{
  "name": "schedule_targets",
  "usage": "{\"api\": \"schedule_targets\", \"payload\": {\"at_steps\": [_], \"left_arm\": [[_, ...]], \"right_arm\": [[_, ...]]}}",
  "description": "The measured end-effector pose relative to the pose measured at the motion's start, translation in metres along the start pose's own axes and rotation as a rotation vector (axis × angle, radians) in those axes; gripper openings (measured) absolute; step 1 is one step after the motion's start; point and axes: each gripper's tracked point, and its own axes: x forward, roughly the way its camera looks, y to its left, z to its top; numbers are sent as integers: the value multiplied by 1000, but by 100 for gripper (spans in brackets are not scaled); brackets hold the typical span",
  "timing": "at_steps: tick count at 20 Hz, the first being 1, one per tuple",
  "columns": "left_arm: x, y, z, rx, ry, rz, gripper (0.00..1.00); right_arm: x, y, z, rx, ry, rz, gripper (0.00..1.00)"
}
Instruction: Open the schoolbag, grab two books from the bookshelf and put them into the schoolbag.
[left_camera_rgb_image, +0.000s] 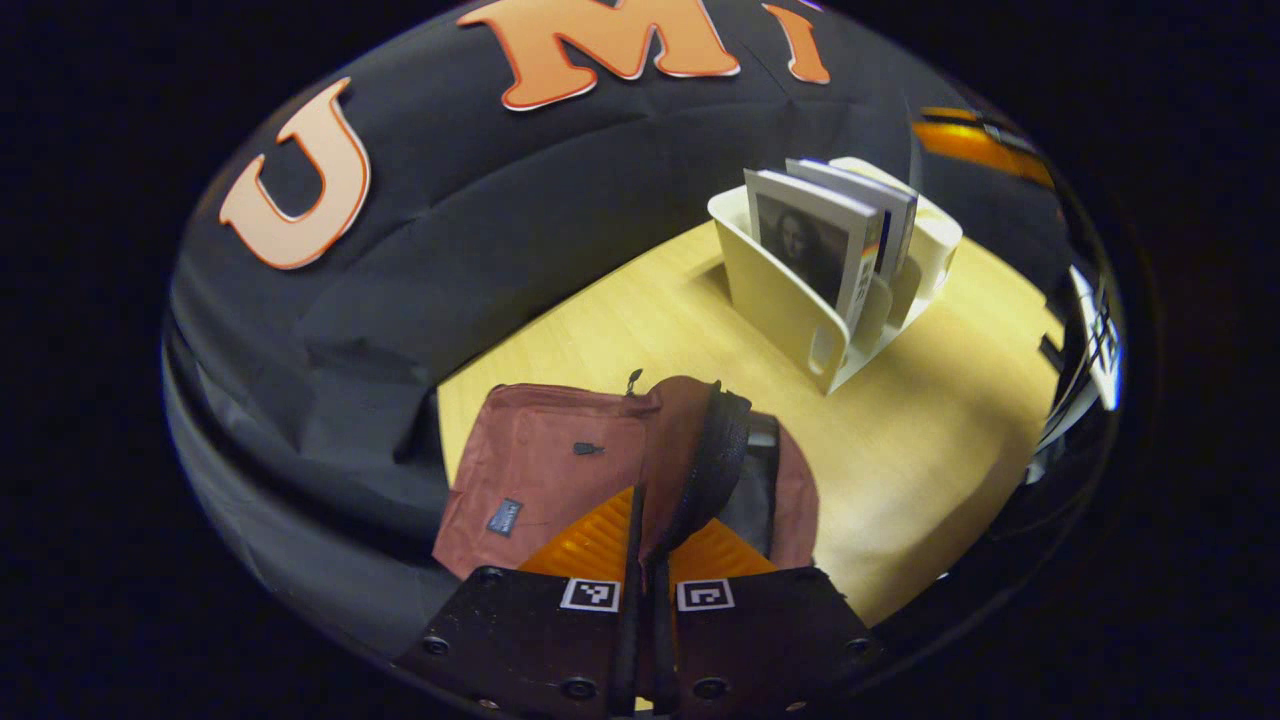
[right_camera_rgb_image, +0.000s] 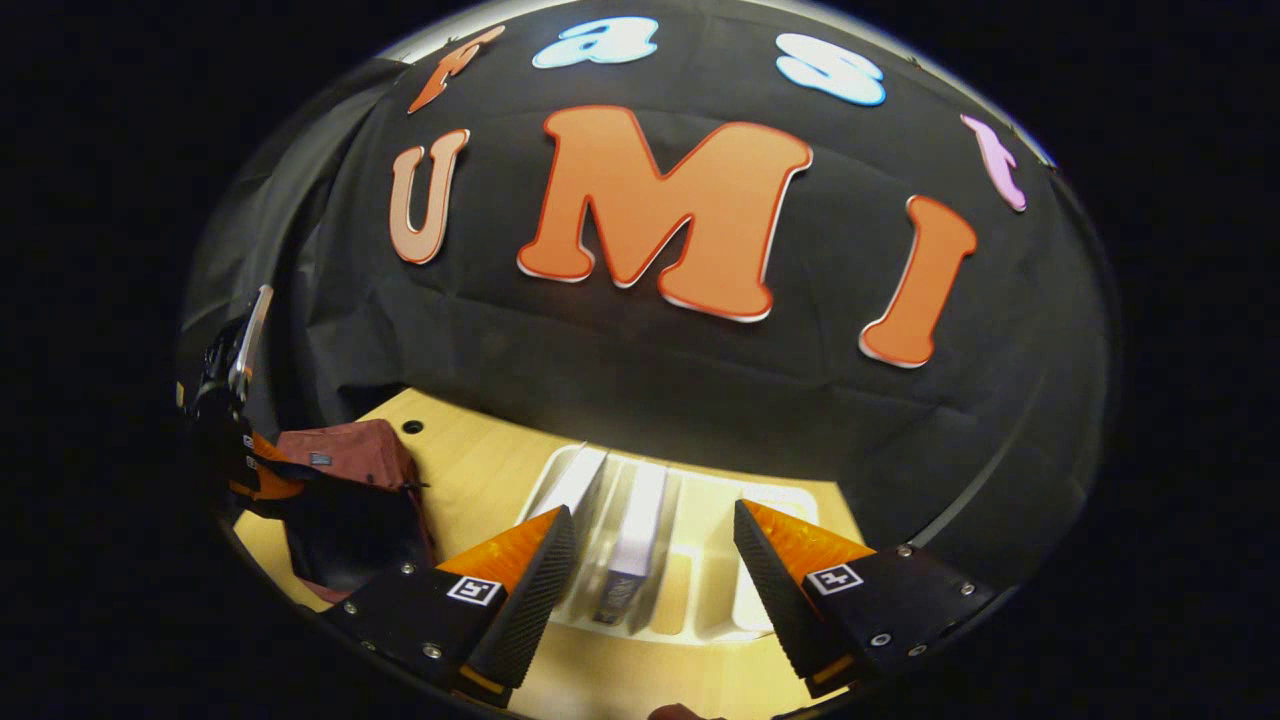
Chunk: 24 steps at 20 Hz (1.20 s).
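Observation:
The rust-red schoolbag (left_camera_rgb_image: 545, 470) lies on the wooden table, its black zip edge (left_camera_rgb_image: 715, 460) lifted. My left gripper (left_camera_rgb_image: 650, 545) is shut on that raised flap edge. Beyond it the white bookshelf (left_camera_rgb_image: 775, 300) holds upright books, a portrait-cover book (left_camera_rgb_image: 805, 245) in front and another (left_camera_rgb_image: 875, 205) behind. In the right gripper view my right gripper (right_camera_rgb_image: 650, 570) is open, hovering just above the bookshelf (right_camera_rgb_image: 760, 500), with a white book (right_camera_rgb_image: 635, 540) between its fingers but untouched and a second book (right_camera_rgb_image: 580, 485) to its left. The schoolbag (right_camera_rgb_image: 345, 455) and left gripper (right_camera_rgb_image: 250, 470) show far left.
The light wooden table (left_camera_rgb_image: 930, 430) has bare room between bag and shelf. A small round hole (right_camera_rgb_image: 412, 427) sits in the tabletop near the bag. The black cloth wall (right_camera_rgb_image: 640, 380) stands close behind the shelf and the bag.

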Motion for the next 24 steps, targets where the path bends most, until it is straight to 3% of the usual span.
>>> {"api": "schedule_targets", "payload": {"at_steps": [5,10,13,18,24], "left_arm": [[-5,25,13,-48,-7,-160,7],[-10,41,16,-9,42,-279,7],[-10,50,24,-1,52,-304,7],[-16,56,33,49,77,-276,7],[-19,50,37,46,95,-272,7]], "right_arm": [[16,34,-1,126,163,59,95],[33,31,15,130,261,17,95],[45,33,18,113,367,22,95],[62,77,2,187,621,201,95],[109,72,-23,107,772,155,95]]}}
